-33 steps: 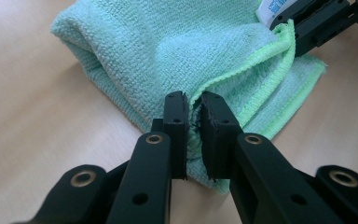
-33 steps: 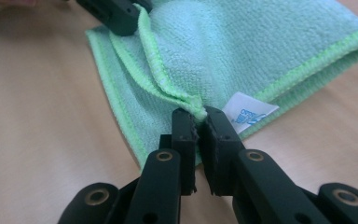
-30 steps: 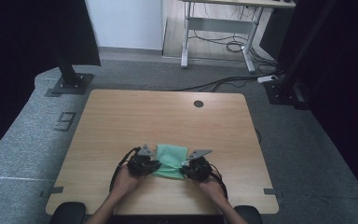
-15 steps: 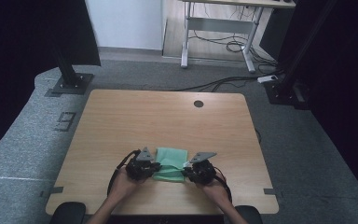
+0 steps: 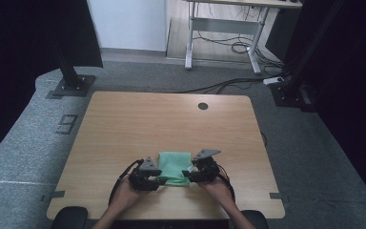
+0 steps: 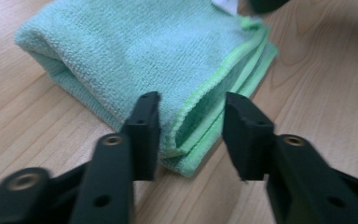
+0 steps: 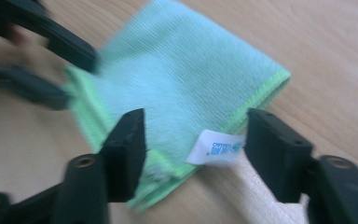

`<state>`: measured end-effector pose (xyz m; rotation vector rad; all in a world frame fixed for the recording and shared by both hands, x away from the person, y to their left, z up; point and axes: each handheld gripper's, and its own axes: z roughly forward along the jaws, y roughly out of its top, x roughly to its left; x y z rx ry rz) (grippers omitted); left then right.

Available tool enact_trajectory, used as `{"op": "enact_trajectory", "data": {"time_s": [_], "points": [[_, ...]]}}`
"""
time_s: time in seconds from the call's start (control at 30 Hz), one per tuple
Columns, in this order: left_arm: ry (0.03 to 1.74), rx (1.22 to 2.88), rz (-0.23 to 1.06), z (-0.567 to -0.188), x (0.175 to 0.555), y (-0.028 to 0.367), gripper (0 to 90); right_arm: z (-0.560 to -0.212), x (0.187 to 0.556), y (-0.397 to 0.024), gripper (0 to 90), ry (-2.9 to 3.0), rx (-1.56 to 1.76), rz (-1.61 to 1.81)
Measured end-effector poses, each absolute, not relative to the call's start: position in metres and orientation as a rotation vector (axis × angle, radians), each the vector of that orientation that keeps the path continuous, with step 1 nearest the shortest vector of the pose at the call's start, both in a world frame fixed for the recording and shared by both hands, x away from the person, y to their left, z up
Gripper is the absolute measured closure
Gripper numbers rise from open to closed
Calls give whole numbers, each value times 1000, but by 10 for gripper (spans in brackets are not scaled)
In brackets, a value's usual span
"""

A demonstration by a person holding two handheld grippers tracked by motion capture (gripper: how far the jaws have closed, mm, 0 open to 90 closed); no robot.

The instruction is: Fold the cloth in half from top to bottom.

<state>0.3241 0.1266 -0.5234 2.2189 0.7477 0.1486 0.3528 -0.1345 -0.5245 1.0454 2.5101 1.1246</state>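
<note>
Nearest the person, the left tool [image 5: 158,179] and right tool [image 5: 187,171] flank the near corners of the folded green cloth [image 5: 174,165]; the jaws of both have just been opening, stand apart, and grip nothing. The cloth lies flat on the bench [image 5: 162,119], near its front edge. Folding appears complete; withdrawing both tools remains.

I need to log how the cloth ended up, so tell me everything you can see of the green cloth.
The green cloth is a mint microfibre towel, folded into a thick rectangle of several layers with brighter green stitched hems. A small white label sticks out at one corner. It lies flat on the wooden table near the person's edge. The left gripper and right gripper each straddle a near corner, jaws just opened, pads apparently not pressing it.
</note>
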Motion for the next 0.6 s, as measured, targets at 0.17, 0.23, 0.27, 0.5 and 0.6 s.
{"op": "enact_trajectory", "data": {"time_s": [0.17, 0.23, 0.27, 0.5, 0.6], "points": [[817, 2130, 188, -506, 335, 136, 362, -538, 351, -132, 283, 2513, 1057, 1051], [861, 2130, 217, -509, 344, 135, 323, -539, 349, -132, 279, 2509, 1057, 1045], [882, 2141, 226, -512, 348, 134, 304, -540, 348, -132, 277, 2508, 1051, 1040], [950, 2226, 259, -540, 348, 131, 257, -541, 342, -138, 232, 2494, 1041, 1034], [962, 2221, 265, -541, 348, 132, 231, -542, 338, -145, 230, 2490, 1049, 1029]]}}
